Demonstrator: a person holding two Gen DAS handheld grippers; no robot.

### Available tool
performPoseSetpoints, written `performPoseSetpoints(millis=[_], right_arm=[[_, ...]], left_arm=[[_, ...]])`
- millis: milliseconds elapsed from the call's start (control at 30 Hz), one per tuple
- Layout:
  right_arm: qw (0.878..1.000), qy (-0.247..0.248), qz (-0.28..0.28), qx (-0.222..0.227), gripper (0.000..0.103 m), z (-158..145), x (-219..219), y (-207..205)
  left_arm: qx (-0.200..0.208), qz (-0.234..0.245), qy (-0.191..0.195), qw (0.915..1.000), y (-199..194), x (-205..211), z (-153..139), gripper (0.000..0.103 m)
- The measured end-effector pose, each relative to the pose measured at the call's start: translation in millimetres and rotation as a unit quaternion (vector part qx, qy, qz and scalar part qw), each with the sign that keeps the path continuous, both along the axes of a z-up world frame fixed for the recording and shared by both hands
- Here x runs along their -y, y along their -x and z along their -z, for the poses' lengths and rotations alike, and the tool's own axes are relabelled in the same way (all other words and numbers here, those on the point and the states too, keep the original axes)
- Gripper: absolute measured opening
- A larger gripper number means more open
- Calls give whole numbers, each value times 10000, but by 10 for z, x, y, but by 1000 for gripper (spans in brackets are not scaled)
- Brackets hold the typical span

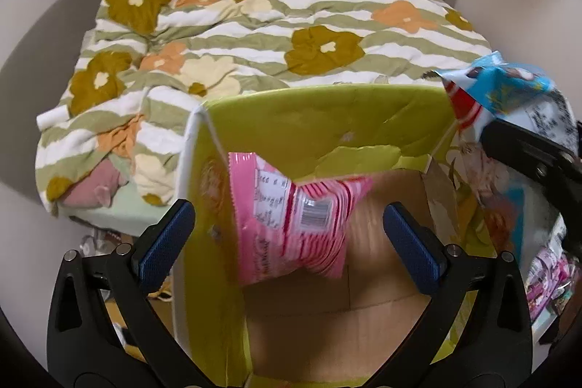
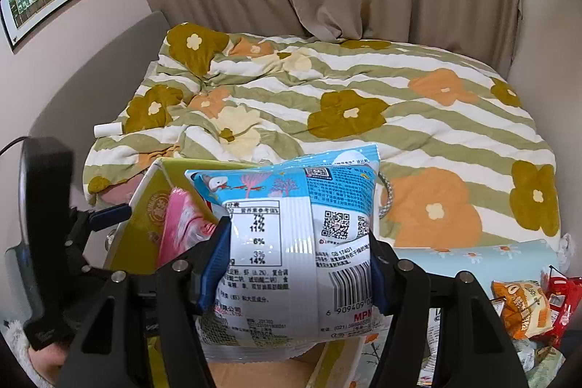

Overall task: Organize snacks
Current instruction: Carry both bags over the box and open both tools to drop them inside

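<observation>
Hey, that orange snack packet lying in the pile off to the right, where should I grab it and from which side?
Judging by the right wrist view, grip the orange packet across its puffed middle, coming from above. It lies on top of the pile with its broad face up, and the red packet crowds its right edge, so a side approach looks blocked. Its sealed ends look too flat to pinch.

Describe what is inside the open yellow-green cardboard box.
Inside the yellow-green cardboard box, a pink striped snack packet sits between the open left gripper's jaws, untouched, above a bare brown floor. The packet and near wall hide the rest.
</observation>
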State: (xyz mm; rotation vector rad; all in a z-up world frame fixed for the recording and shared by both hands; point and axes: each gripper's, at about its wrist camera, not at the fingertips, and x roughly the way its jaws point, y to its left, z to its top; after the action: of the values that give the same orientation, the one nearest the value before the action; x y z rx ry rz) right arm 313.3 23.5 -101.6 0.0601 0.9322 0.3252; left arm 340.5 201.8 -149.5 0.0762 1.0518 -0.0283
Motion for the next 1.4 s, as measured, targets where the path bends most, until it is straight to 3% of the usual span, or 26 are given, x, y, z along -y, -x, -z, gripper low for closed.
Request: performPoseSetpoints(millis=[333,633,667,767,1067,1400], right_arm=[[9991,-338,-218,-132,61,-66,-77,-5],[9985,-282,-283,-367,63,215,-342,-90],[9986,-278,-231,-384,69,253,-352,-104],[9986,-354,-93,-375,100,314,-331,-108],[9996,-104,90,-228,100,245,-250,29],[9994,-22,324,-76,100,-9,-131,219]], left_arm=[[115,-420,210,9988,398,-182,-239,103],[111,-481,241,9985,541,-357,-188,103],[99,-491,249,9984,544,-379,-173,103],[57,-479,262,9985,566,-423,-128,103],[61,-467,379,9982,574,-492,-104,103],[319,-373,428,9979,641,-404,-392,103]])
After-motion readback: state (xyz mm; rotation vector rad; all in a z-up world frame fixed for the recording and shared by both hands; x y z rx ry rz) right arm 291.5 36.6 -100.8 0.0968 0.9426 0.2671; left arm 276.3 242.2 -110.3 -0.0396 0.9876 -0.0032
